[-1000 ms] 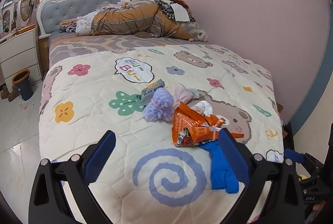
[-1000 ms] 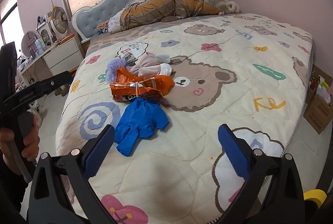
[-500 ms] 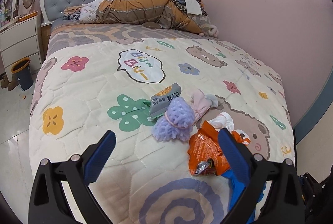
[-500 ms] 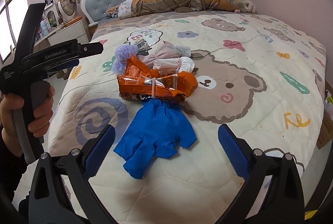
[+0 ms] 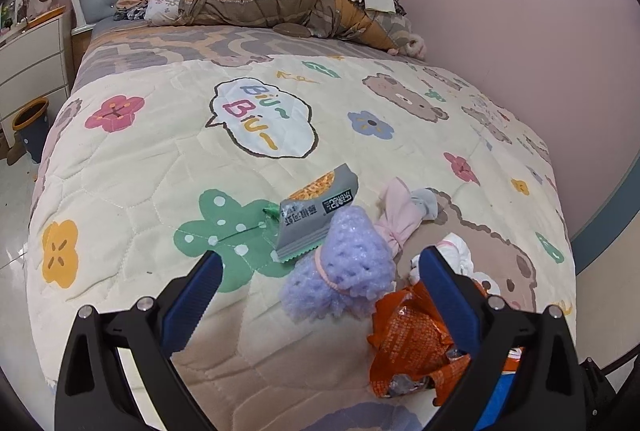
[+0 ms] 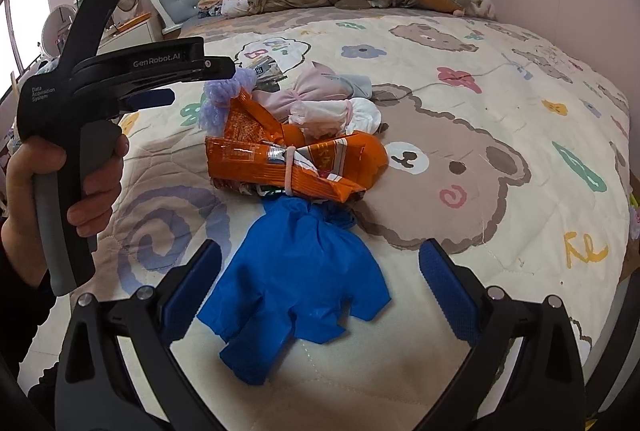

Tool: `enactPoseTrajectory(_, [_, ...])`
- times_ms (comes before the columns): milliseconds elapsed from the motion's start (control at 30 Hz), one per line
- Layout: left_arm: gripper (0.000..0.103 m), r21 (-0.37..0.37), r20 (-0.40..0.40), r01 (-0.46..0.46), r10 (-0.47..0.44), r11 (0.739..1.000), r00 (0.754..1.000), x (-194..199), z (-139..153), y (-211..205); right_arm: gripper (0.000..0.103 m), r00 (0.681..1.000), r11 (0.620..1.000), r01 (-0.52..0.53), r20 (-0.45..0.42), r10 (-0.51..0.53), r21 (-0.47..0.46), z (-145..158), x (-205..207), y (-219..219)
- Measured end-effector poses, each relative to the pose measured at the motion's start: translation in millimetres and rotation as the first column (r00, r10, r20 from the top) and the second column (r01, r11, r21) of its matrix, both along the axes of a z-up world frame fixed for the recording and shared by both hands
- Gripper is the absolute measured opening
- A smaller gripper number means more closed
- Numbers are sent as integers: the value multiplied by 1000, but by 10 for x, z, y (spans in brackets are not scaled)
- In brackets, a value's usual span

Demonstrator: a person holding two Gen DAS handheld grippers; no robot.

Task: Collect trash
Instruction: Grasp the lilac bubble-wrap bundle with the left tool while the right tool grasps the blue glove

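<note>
You have brought both tools in over the last second: the left tool (image 5: 316,281) now hangs close over the purple mesh bundle (image 5: 344,271) and the grey snack packet (image 5: 316,209), where a second ago it looked across the whole pile from farther back. Your right tool (image 6: 320,279) has closed on the blue glove (image 6: 296,279), which now lies between its fingers. Both tools stand wide apart and hold nothing, so no trash is collected yet; you are set up for a first grasp.

The trash sits in one heap on the bed quilt (image 5: 160,151): the orange snack bag (image 6: 292,159) touches the glove's cuff and the purple bundle. The glove lies near the foot edge of the bed, so a sideways push could slide it off. Open quilt lies beyond the heap, and your left hand (image 6: 60,187) is well clear of it.
</note>
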State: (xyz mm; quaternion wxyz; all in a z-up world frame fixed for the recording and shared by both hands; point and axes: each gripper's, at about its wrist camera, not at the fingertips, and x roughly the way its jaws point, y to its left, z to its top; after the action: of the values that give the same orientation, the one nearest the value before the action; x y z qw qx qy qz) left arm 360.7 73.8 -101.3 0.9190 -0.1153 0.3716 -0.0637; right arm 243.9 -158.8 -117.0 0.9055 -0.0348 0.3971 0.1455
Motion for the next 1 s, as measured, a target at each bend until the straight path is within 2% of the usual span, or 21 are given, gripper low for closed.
enactPoseTrajectory(300, [94,-29,-34,16,-17,999,999,123,-214,-60,95,999,1000,15,-38,-16,-25,-139,121,39])
enactPoseTrajectory(400, [88,-48,-40,17,-19,999,999,156,-249,-54,94,998,1000,22,-55,-24,-21,-194,147,48])
enactPoseTrajectory(433, [82,-48,-46,18,-20,999,999,168,-264,-57,93,998,999,30,-60,-31,-20,-212,160,45])
enactPoseTrajectory(467, [75,-48,-52,16,-19,999,998,177,-280,-58,86,997,999,37,-64,-38,-16,-227,168,39])
enactPoseTrajectory(567, [59,-85,-53,16,-20,996,998,179,-305,-25,77,996,999,52,-72,-53,-16,-253,189,39])
enactPoseTrajectory(600, [56,-94,-51,16,-21,995,998,173,-307,-17,75,996,998,54,-72,-55,-15,-261,189,37])
enactPoseTrajectory(667, [50,-115,-46,21,-26,993,999,165,-317,-10,64,995,998,66,-67,-67,-24,-266,183,36])
enactPoseTrajectory(800, [46,-143,-42,17,-24,990,999,141,-326,18,50,994,995,92,-64,-94,-33,-270,184,8])
enactPoseTrajectory(867, [45,-151,-41,16,-22,988,999,108,-319,38,38,993,994,101,-64,-103,-37,-260,178,1])
enactPoseTrajectory(1000, [44,-167,-36,10,-16,986,999,28,-290,94,29,991,992,119,-61,-121,-31,-237,162,-22])
